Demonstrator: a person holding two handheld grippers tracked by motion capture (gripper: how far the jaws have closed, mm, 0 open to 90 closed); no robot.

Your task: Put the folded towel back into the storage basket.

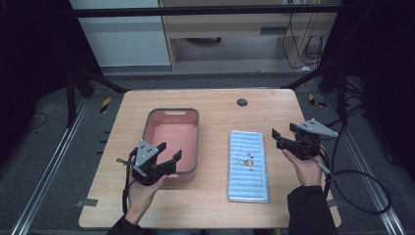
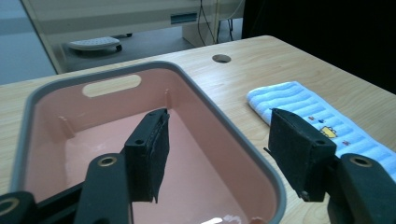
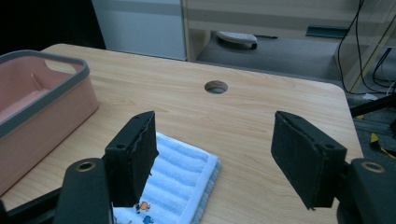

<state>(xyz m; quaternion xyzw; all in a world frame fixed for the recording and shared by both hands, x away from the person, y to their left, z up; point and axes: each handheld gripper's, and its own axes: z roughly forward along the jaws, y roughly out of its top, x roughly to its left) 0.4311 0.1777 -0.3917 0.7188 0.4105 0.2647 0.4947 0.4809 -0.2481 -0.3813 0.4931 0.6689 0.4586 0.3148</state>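
Towel [image 1: 248, 167], blue and folded long, lies flat on the table [image 1: 215, 112] at three o'clock from the pink basin [image 1: 172, 141]. Left gripper [image 1: 171, 151] hovers, jaws released, over the basin's six o'clock rim. Right gripper [image 1: 277, 136], jaws spread and empty, hangs just beside the towel's one o'clock corner.

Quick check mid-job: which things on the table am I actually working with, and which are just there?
In play:
- folded blue towel, beside the open right gripper
- pink bin, with the open left gripper over its near corner

Just there:
- cable hole in the wooden table
- black cable trailing off the table's right edge
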